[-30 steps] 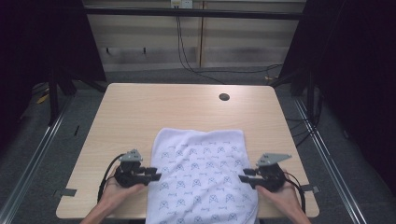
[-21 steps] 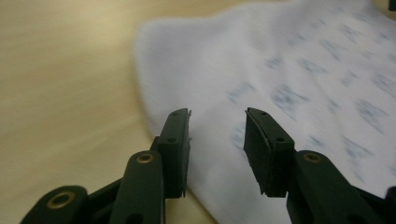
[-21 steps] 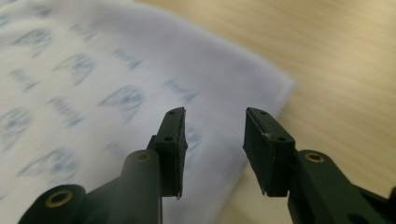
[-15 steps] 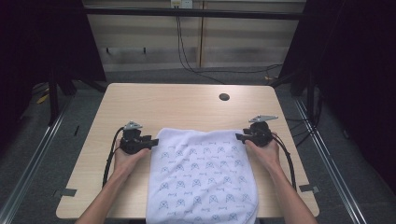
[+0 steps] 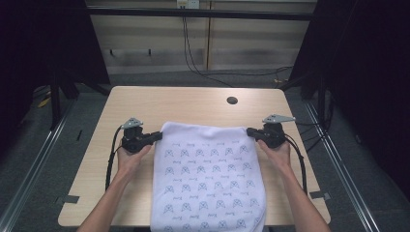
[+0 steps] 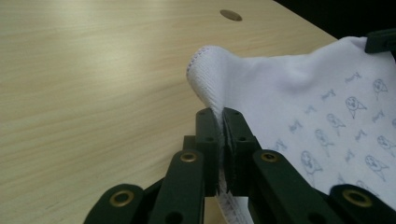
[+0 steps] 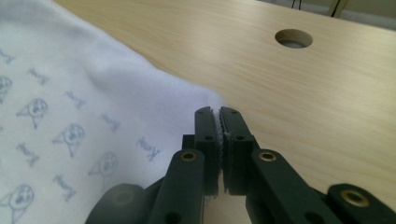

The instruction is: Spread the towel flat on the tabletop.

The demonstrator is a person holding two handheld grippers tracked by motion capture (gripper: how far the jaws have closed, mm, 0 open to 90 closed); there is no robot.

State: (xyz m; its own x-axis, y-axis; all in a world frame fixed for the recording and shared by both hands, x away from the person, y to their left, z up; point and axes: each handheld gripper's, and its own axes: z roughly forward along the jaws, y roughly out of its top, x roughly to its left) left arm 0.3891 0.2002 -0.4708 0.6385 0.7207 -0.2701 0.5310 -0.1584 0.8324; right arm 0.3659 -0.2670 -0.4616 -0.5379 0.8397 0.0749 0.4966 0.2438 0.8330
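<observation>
A white cloth (image 5: 208, 179) printed with small blue figures lies on the wooden table (image 5: 193, 104) and hangs over its near edge. My left gripper (image 5: 157, 136) is at the cloth's far left corner. In the left gripper view its jaws (image 6: 222, 114) have just closed and pinch the stitched hem of the cloth (image 6: 299, 88), which stands up in a fold above them. My right gripper (image 5: 250, 131) is at the far right corner. Its jaws (image 7: 219, 114) have also just closed, with the edge of the cloth (image 7: 70, 93) caught between the toothed pads.
A round cable hole (image 5: 232, 100) sits in the table beyond the cloth, toward the far right. Bare wood runs along the far edge and down both sides of the cloth. Dark frame posts and cables stand behind the table.
Both hands have moved away from the person along the cloth's sides to its far corners. The jaws have shut on those corners, and the far edge sits slightly farther up the table.
</observation>
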